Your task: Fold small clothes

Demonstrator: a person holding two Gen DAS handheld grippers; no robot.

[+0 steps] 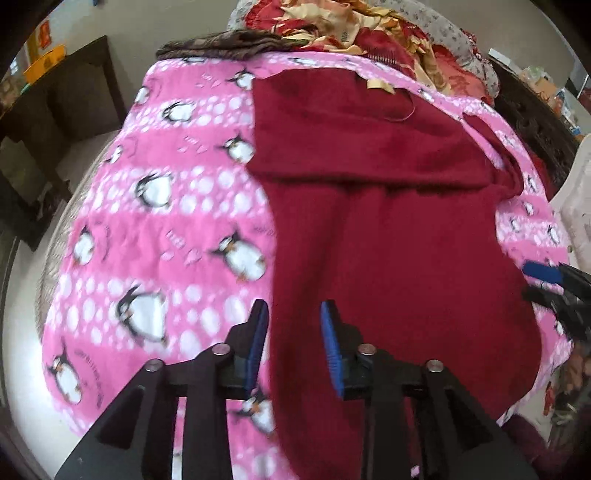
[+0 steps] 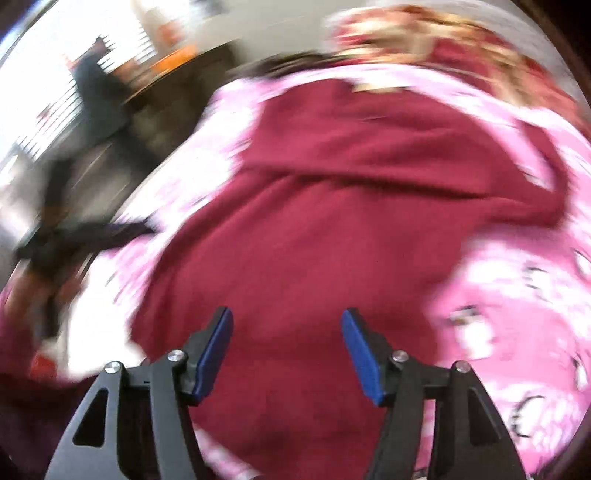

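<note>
Fleece-like dark red garment [image 1: 388, 229] spread flat on pink penguin blanket [image 1: 159, 206], one fold already across its middle, collar end with pale label toward far pile of patterned bedding [image 1: 369, 33]. Soft and limp by the look of it, light, thick enough to hold a crease but sure to sag and drag if lifted by one point; not slippery, not fragile. Best taken at hem corners or along side edges, both layers pinched together, blanket pile kept out of the pinch. Left gripper [image 1: 293, 314] poised over near left edge of garment, jaws parted a little, nothing between blue pads [image 1: 332, 347]. Right gripper [image 2: 287, 325] over near middle of garment, jaws standing wide, empty; view badly smeared, so finer detail of cloth under it not readable
</note>
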